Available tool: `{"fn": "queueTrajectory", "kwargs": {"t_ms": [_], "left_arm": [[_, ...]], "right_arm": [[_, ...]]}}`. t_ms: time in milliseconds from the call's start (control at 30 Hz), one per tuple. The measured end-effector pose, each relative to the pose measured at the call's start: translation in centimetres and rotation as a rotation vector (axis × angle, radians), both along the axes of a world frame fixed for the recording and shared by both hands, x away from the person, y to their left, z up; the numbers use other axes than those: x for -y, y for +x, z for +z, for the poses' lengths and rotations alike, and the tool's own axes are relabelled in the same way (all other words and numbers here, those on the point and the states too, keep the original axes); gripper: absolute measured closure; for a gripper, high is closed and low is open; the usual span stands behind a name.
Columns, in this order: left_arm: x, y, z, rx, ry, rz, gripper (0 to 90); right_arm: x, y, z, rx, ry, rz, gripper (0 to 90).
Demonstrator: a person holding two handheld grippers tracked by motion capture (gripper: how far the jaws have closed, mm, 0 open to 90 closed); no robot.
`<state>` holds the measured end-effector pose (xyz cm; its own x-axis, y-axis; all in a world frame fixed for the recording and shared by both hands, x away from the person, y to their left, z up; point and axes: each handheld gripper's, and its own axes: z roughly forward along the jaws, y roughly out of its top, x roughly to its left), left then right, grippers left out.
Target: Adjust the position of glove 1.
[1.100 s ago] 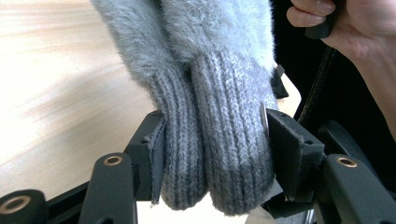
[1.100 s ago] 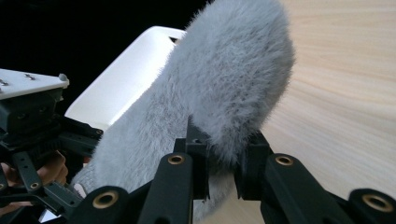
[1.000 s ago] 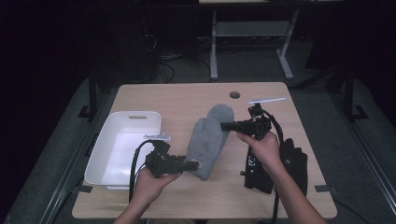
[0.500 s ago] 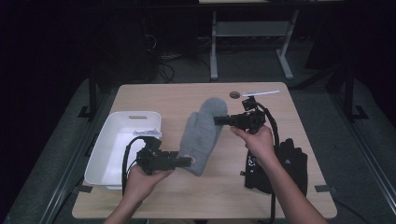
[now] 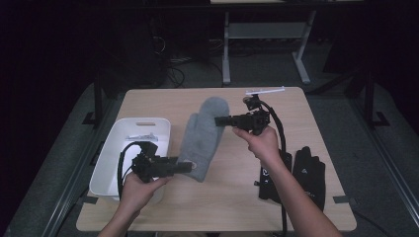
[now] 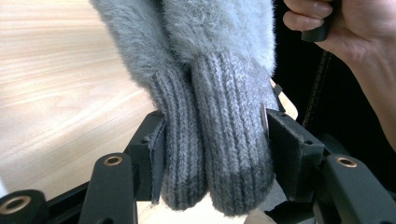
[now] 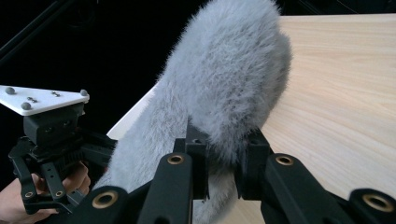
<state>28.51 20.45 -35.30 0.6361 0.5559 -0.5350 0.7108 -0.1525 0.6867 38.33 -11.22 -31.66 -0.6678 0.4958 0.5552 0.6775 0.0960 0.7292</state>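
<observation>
**Grey mitten held off the table between two hand-held grippers**

High view: a fuzzy grey mitten [image 5: 201,138] hangs stretched over a light wooden table [image 5: 217,207]. The left gripper [image 5: 184,167] holds the mitten's cuff end, the end nearer the person. The right gripper [image 5: 221,120] meets the mitten's right edge close to its rounded far tip. Just left of the mitten sits a white bin [image 5: 114,158] with a small pale item inside, too small to identify. To the right of the mitten, past the person's right forearm, a pair of black gloves [image 5: 296,175] lies flat on the table. From this height the jaw contact cannot be made out.

Left gripper view: here the grip is plain. The ribbed knit cuff [image 6: 212,140] of the mitten appears as two thick folded layers, and the left gripper [image 6: 212,135] has its pads pressed against both sides of that bundle, jaws held fairly wide by its bulk. The fluffy body rises above the cuff. The person's right hand [image 6: 355,32] appears to the upper right of the mitten.

Right gripper view: the right gripper [image 7: 222,163] has its jaws squeezed close together, pinching a thin fold of the mitten's fuzzy edge. The rounded tip [image 7: 233,79] rises above the jaws, with table wood to the right of the mitten. To its left, farther off, the left gripper's grey three-cornered plate [image 7: 42,100] is visible.
</observation>
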Motion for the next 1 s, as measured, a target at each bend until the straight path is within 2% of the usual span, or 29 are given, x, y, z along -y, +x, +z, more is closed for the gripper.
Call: {"fn": "queueTrajectory", "kwargs": {"t_ms": [500, 700, 833, 867, 933, 1000], "left_arm": [[-3.1, -0.1, 0.9, 0.017, -0.006, 0.021, 44.3], [-4.8, -0.4, 1.3, 0.018, -0.016, 0.049, 44.3], [-5.7, -0.5, 1.5, 0.02, -0.018, 0.062, 44.3], [-5.9, -0.6, 1.6, 0.023, -0.018, 0.065, 44.2], [-6.3, -0.7, 1.6, 0.025, -0.024, 0.078, 44.2], [-6.8, -0.7, 1.7, 0.029, -0.021, 0.085, 44.2]], "right_arm": [[-3.7, 1.3, 1.3, 0.002, 0.074, 0.041, 76.7], [-5.4, 1.7, 1.3, -0.002, 0.088, 0.06, 76.5], [-6.3, 2.0, 1.4, -0.021, 0.099, 0.066, 76.5], [-6.5, 2.1, 1.4, -0.011, 0.103, 0.068, 76.5], [-7.0, 2.2, 1.5, -0.029, 0.115, 0.071, 76.5], [-7.5, 2.3, 1.6, -0.028, 0.115, 0.074, 76.5]]}}
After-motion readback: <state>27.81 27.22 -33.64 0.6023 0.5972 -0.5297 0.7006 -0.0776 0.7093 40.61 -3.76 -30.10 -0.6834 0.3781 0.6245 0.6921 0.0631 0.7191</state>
